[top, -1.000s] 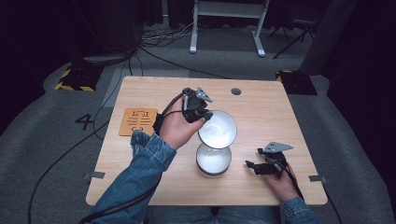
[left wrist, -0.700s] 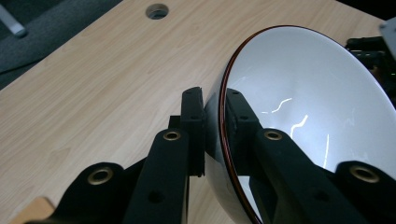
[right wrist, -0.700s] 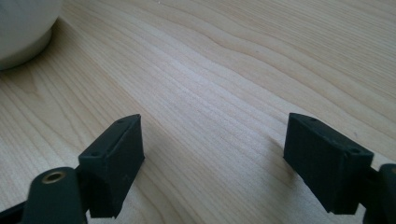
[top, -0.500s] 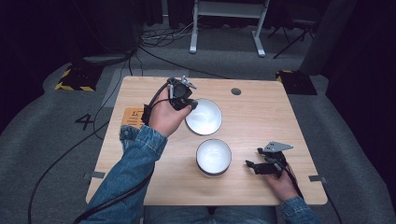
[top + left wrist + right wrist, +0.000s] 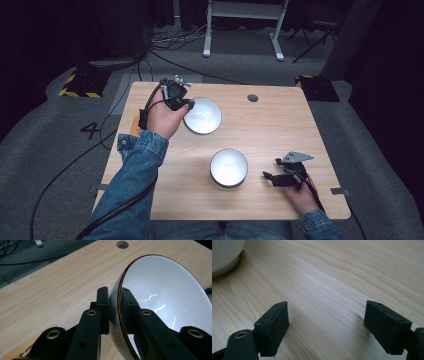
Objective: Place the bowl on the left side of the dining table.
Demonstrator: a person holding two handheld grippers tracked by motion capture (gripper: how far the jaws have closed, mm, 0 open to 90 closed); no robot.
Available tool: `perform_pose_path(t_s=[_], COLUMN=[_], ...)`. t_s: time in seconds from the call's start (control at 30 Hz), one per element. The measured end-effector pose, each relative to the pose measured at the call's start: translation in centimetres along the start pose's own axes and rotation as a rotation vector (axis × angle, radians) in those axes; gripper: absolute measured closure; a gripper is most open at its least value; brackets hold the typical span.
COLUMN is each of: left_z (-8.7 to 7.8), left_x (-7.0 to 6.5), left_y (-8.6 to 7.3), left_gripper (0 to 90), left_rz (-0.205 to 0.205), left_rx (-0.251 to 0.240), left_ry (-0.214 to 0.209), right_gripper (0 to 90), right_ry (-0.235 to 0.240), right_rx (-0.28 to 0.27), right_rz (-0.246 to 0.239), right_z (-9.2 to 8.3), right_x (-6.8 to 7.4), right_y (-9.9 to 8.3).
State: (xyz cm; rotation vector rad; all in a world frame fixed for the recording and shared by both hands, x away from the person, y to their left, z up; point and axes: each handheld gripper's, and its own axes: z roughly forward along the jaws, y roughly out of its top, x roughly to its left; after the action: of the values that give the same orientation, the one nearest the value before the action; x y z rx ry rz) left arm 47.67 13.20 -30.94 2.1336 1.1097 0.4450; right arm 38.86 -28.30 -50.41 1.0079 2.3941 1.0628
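Left gripper (image 5: pixel 186 103) — jaws clamped on the rim of a white bowl (image 5: pixel 202 115), one pad outside the wall, one inside; bowl sits toward the table's (image 5: pixel 280 125) far left, beside the left hand (image 5: pixel 162 117). The left gripper view shows a dark red line along the rim. Second bowl (image 5: pixel 228 167) — upright, near the front edge. Right gripper (image 5: pixel 274 178) — jaws wide apart, nothing between them, low over bare wood just beside the second bowl.

Two bowls on the surface (image 5: pixel 280 125): far bowl (image 5: pixel 202 115) left of centre (rim pinched in left claw (image 5: pixel 186 103)), near bowl (image 5: pixel 229 167) toward the front, right claw (image 5: pixel 269 177) just beside it.
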Motion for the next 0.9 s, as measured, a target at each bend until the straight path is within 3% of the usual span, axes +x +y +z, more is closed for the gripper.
perform_pose_path(t_s=[0.37, 0.67, 0.9], left_z=[0.2, 0.6, 0.8], left_x=[3.2, 5.6, 7.8], left_y=[-0.5, -0.4, -1.2], left_gripper=[80.1, 80.0, 80.1], left_rz=[-0.075, -0.110, -0.191], left_rx=[-0.024, -0.007, -0.037], left_ry=[0.041, 0.071, 0.104], right_gripper=[20.0, 20.0, 20.0], right_ry=[0.000, 0.000, -0.006], right_rx=[0.000, 0.001, 0.005], right_rz=[0.000, 0.000, -0.014], right_z=[0.0, 0.0, 0.0], right_x=[0.0, 0.0, -0.1], right_y=[0.0, 0.0, 0.0])
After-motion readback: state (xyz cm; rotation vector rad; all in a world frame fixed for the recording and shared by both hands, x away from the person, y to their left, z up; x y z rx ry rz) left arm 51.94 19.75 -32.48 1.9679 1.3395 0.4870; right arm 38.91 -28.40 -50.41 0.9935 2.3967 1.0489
